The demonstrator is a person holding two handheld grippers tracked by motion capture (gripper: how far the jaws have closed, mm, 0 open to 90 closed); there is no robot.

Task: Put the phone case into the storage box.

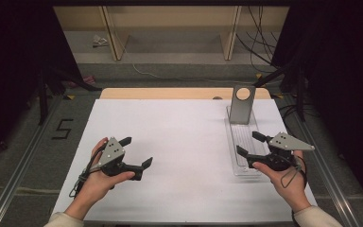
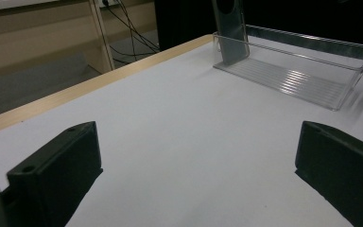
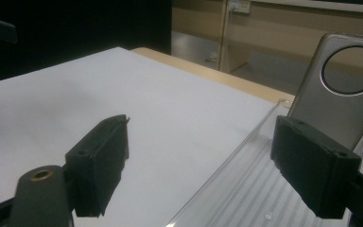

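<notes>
A grey phone-like slab [image 1: 242,104] with a round ring near its top leans upright at the far end of a clear plastic tray [image 1: 236,161] on the right of the white table. The slab [image 3: 345,85] and tray [image 3: 246,189] stand close ahead in the right gripper view; slab [image 2: 229,28] and tray [image 2: 312,71] lie far off in the left gripper view. My right gripper [image 1: 252,144] hovers open over the tray's near end, holding nothing. My left gripper [image 1: 137,151] is open over bare table at the left.
The white sheet [image 1: 170,137] covers a wooden table [image 1: 170,92]. Beyond its far edge are wooden shelf legs [image 1: 111,33] and loose cables [image 1: 260,42] on the floor. Dark curtains flank both sides.
</notes>
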